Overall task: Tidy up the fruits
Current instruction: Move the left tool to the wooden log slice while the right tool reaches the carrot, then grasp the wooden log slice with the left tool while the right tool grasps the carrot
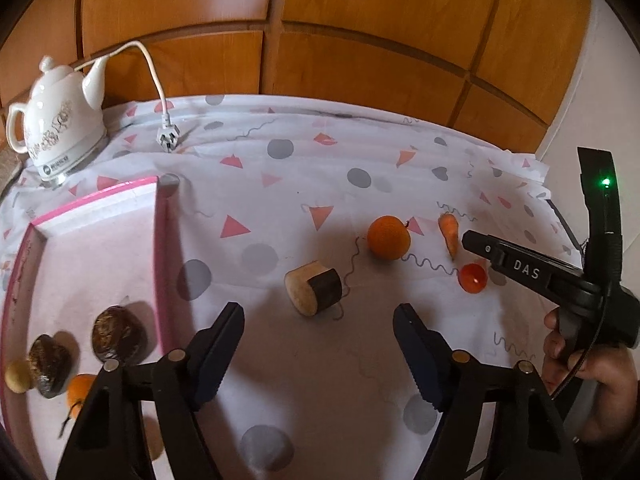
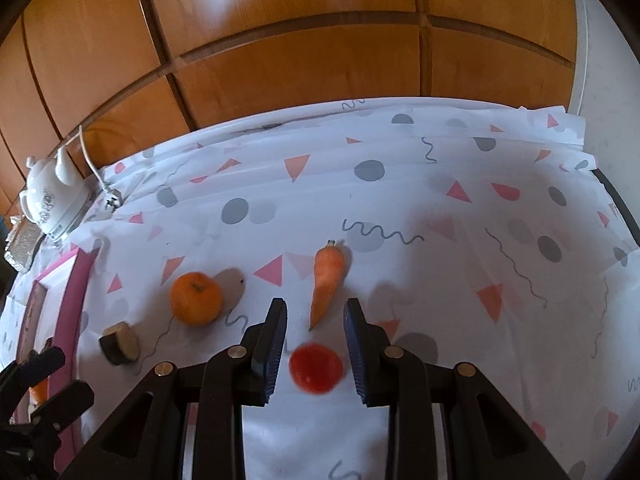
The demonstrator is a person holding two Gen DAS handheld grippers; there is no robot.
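Your right gripper (image 2: 316, 344) hung over the tomato (image 2: 316, 368), jaws parted just wider than it and not yet pressing (the carrot (image 2: 326, 284) lay just beyond, towards the table's far edge). You did well to centre the tomato between both pads before closing gently. Your left gripper (image 1: 318, 340) stood released, nothing in it, near the cut log-like piece (image 1: 314, 286); the pink tray (image 1: 160, 256) at the left edge held 4 or so items

Black tongs (image 1: 318, 344) with blue ribbed pads (image 2: 276, 350), brass-coloured rivets.
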